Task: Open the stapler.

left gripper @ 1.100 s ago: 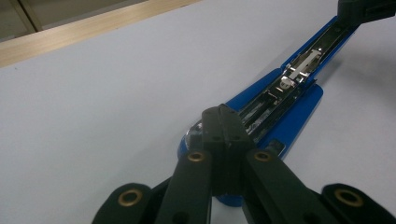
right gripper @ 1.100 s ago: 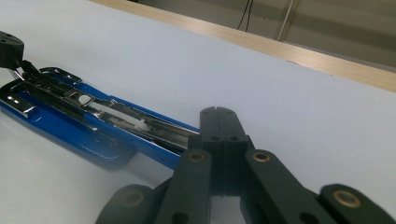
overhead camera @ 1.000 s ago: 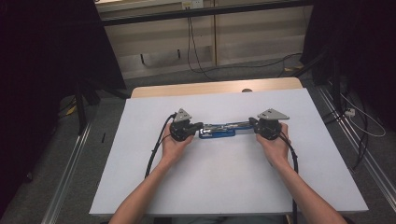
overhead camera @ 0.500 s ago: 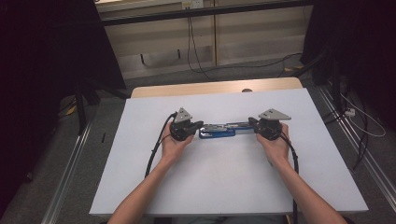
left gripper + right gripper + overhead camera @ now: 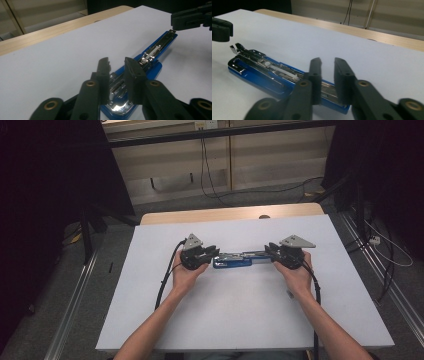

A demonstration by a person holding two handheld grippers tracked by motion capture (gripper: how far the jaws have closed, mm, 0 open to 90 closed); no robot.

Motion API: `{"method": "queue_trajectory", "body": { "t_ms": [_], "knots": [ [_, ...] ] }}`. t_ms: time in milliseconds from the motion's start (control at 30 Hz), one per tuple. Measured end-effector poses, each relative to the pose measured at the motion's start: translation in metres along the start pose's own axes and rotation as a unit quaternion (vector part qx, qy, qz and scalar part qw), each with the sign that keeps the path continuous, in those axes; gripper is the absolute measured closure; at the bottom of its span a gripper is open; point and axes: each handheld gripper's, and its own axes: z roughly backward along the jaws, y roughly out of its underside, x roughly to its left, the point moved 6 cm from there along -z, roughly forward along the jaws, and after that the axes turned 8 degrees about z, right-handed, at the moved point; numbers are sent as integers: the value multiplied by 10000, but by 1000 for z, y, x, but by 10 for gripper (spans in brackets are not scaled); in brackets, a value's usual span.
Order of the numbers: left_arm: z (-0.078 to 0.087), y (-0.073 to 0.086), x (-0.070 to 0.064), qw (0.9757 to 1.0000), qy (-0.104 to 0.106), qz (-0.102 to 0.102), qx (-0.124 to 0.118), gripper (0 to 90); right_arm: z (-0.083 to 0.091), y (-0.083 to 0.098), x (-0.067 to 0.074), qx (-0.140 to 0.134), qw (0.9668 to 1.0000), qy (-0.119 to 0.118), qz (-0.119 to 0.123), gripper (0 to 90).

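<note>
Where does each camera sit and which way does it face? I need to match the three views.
High view: above the person's side, looking forward and down on the white table; both forearms, left gripper and right gripper show.
Left gripper view: rides the left gripper, looking along the blue stapler.
Right gripper view: rides the right gripper, facing opposite.
All share the stapler.

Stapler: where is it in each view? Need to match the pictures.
High view: the stapler lies opened flat at the table's middle, between the two grippers.
Left gripper view: stapler runs from bottom centre up to the right.
Right gripper view: stapler runs from centre left to bottom centre.
Shared landmark: the table's wooden far edge.
</note>
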Motion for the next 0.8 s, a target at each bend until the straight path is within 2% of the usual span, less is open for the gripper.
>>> {"method": "queue_trajectory", "body": {
  "t_ms": [67, 133, 167, 233, 300, 333, 367, 400, 467, 600, 767, 800],
  "knots": [
    [2, -1, 0, 10000, -20, 9, -51, 692, 1, -1, 0, -40, 10000, -40, -11, 648],
    [4, -3, 2, 9997, -228, -3, -111, 558, 1, -2, 1, -62, 9999, -114, -2, 567],
    [4, -5, 2, 9996, -260, -7, -145, 501, 0, -3, 2, -71, 9999, -110, -12, 526],
    [6, -6, 1, 9996, -210, 26, -159, 441, 0, -3, 2, -82, 9999, -89, -85, 401],
    [5, -4, 1, 9994, -334, 17, -104, 332, -1, -3, 2, -53, 9999, -45, -128, 285],
    [4, -2, 1, 9995, -298, 99, -42, 265, -1, -3, 2, -65, 9998, -18, -166, 217],
    [3, 0, 1, 9994, -298, 190, 66, 236, -1, -3, 2, -45, 9998, 9, -189, 178],
    [3, 2, 2, 9987, -387, 290, 149, 221, -1, -3, 1, -56, 9998, 50, -181, 153],
    [4, 3, 1, 9982, -433, 371, 167, 124, 0, -3, 0, -82, 9997, 50, -245, 131],
    [9, -1, 1, 9986, -429, 322, 28, 42, 2, -3, 1, -77, 9998, -25, -186, 66],
    [20, 1, 2, 9983, -229, 518, -142, 34, 7, -4, 1, -135, 9999, -11, -75, 41],
    [23, 1, 4, 9985, -271, 448, -154, 33, 9, -3, 1, -132, 9999, -5, -61, 41]
  ]
}}
